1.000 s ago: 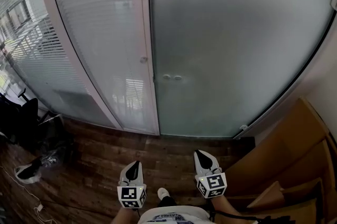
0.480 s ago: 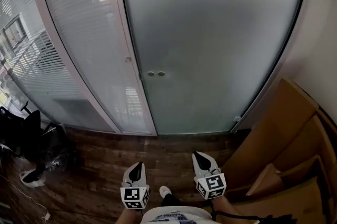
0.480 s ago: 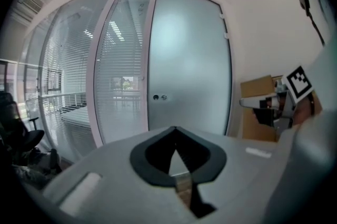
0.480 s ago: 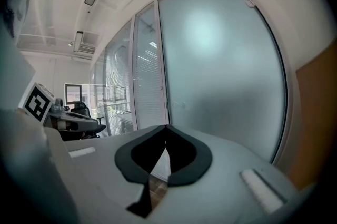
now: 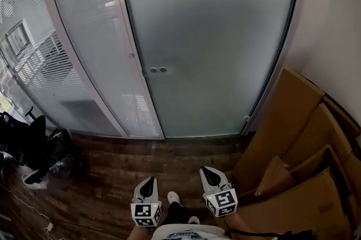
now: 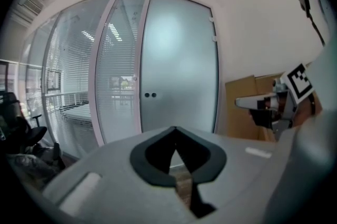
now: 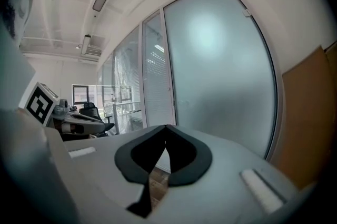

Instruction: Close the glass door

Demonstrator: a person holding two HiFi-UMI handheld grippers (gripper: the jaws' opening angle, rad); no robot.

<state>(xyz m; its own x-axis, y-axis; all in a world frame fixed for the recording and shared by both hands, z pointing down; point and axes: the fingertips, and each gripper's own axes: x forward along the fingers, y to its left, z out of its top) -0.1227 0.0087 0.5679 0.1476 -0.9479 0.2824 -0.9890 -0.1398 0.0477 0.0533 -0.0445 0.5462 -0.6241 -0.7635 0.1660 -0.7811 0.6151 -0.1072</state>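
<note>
Beyond wooden floor [image 5: 113,177], frosted glass door [image 5: 214,35]

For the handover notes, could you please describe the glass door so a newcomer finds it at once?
A glazed wall stands beyond the wooden floor. The glass door is its right-hand panel, beside the cardboard sheets. Unlike the blind-covered panels to its left, it is plain frosted glass with two round fittings.

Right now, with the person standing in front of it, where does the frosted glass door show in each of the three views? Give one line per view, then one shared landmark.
Head view: the frosted glass door fills the upper middle.
Left gripper view: the door stands at centre, above the jaws.
Right gripper view: the door fills the area right of centre.
Shared landmark: the brown cardboard just right of the door, seen in all three views.
</note>
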